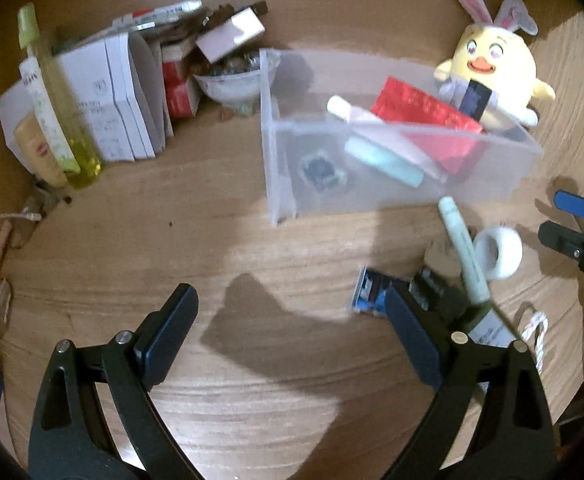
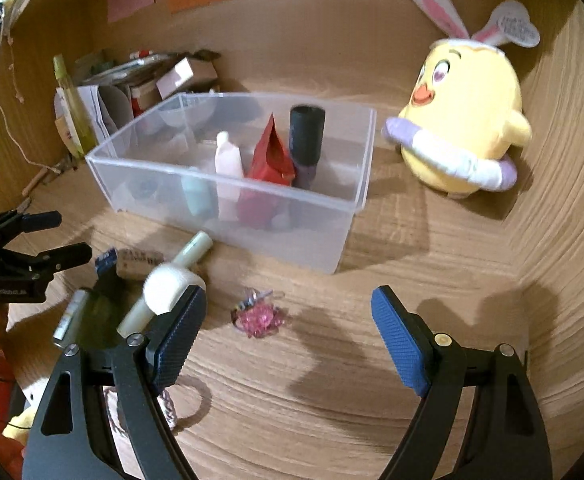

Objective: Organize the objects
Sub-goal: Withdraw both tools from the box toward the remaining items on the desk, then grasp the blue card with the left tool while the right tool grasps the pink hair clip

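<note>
On the wooden desk (image 1: 140, 240), at far left, a yellow-green spray bottle (image 1: 58, 112) leans against white boxes (image 1: 120, 92) in a cluttered corner. The left gripper (image 1: 292, 312) hangs over bare wood with its jaws wide apart and nothing between them. Behind it stands the clear plastic bin (image 1: 280, 148), which contains a red packet (image 1: 423, 120), a pink tube (image 1: 355, 114), a mint tube (image 1: 383, 162) and a small dark object (too blurred to identify). Just in front of the bin lie a pale green tube (image 1: 461, 248), a white tape roll (image 1: 497, 252) and a blue item (image 1: 365, 290). The right gripper (image 2: 288, 320) is likewise spread wide and empty, above a pink clip (image 2: 258, 316) on the desk. A yellow plush chick (image 2: 463, 120) stands right of the bin.
</note>
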Demonstrator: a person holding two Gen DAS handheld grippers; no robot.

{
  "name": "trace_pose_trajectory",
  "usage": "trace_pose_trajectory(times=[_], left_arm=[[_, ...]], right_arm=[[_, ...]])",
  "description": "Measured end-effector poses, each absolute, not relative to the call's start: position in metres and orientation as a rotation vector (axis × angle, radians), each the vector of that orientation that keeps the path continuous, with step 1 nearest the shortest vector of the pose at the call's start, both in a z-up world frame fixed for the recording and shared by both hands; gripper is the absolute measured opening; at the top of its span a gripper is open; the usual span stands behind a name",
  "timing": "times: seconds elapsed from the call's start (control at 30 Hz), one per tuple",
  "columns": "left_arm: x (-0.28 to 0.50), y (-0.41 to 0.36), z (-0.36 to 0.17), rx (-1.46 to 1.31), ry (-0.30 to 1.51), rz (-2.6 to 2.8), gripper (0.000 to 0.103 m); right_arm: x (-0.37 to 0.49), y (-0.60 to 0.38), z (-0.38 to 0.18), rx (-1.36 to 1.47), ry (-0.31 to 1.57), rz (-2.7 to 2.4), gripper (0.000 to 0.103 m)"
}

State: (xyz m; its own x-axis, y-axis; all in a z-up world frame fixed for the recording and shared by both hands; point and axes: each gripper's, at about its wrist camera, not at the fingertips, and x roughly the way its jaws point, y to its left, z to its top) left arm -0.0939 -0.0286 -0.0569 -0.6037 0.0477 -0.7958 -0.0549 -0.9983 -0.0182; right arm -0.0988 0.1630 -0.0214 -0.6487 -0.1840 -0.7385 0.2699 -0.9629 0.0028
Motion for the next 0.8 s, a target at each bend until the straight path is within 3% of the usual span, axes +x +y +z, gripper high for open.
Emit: trace_pose_trajectory(times=[0.53,0.8], left_arm=[[-0.096,-0.004,-0.071,-1.433,0.106,2.626,0.096],[-0.1,-0.004,-0.07,-1.418,0.085,2.626,0.092]], right_arm=[[-0.106,0.156,-0.048,1.25,0.178,-2.579,0.079],[-0.111,0.146,-0.056,1.272,0.234,-2.553,0.046]])
